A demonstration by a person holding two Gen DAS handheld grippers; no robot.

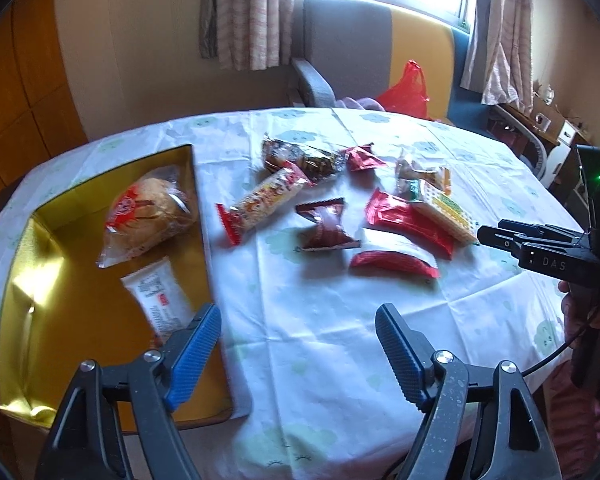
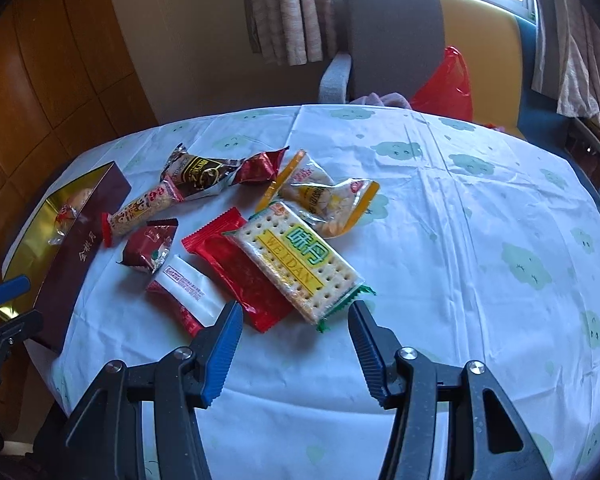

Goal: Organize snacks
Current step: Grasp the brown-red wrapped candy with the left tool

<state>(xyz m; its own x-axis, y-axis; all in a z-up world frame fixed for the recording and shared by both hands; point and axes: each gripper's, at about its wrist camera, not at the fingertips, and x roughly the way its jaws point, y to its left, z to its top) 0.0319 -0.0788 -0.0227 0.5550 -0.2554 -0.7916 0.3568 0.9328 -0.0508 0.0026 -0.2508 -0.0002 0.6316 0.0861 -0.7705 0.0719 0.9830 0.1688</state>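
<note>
A gold-lined box (image 1: 80,320) with a maroon outer wall (image 2: 80,256) sits at the table's left edge. In it lie a bread bun packet (image 1: 152,212) and a white packet (image 1: 160,300). Several snack packets lie loose mid-table, among them a cracker pack (image 2: 300,260), a red wrapper (image 2: 240,272) and a long rice-bar packet (image 1: 264,200). My left gripper (image 1: 296,320) is open and empty, over the box's right edge. My right gripper (image 2: 294,312) is open and empty, its fingertips just in front of the cracker pack; it also shows in the left wrist view (image 1: 496,236).
A white tablecloth with green cloud prints (image 2: 480,240) covers the round table. A grey and yellow armchair (image 2: 396,44) holding a red plastic bag (image 2: 448,88) stands behind the table. Curtains (image 1: 252,12) hang at the window.
</note>
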